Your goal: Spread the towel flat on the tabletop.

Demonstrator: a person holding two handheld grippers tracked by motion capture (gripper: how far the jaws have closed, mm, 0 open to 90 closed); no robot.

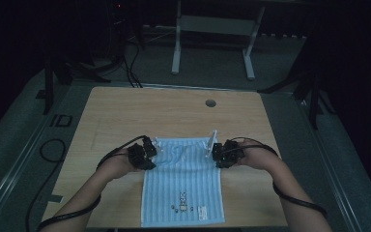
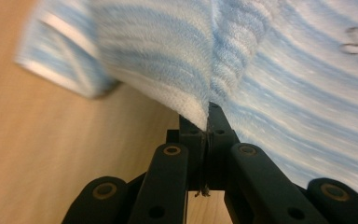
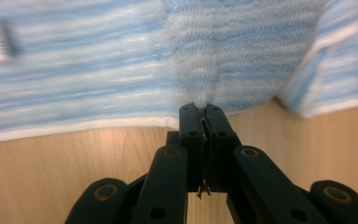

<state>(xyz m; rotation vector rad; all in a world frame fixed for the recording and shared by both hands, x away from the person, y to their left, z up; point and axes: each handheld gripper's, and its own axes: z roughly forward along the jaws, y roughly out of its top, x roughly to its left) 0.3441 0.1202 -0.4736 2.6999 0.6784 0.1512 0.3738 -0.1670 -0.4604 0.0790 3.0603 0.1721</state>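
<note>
We see the left gripper (image 2: 208,122) with its 2 black jaws pressed together on the side edge of a light blue striped towel (image 2: 279,88); the terry cloth bunches into a fold right at the jaw tips and rises away from them. In the high view this gripper (image 1: 149,153) sits at the towel's (image 1: 182,183) left edge, near the far end.

The right gripper (image 3: 204,112) is likewise clamped on the towel (image 3: 121,88), its jaws closed with a pinch of the white-hemmed edge puckering between the tips. In the high view it (image 1: 213,153) holds the right edge, level with the left one, so the 2 grippers face each other across the cloth.

Between them the far part of the towel is lifted off the wooden table (image 1: 125,111) and its far corners stand up beside each gripper. The near part lies flat, running toward the person's edge of the table, with small dark printed figures (image 1: 182,203) and a white label (image 1: 203,211) close to the near hem.

The person's forearms (image 1: 92,193) enter from the bottom, and a black cable (image 1: 299,203) trails from the right gripper along the arm.
</note>
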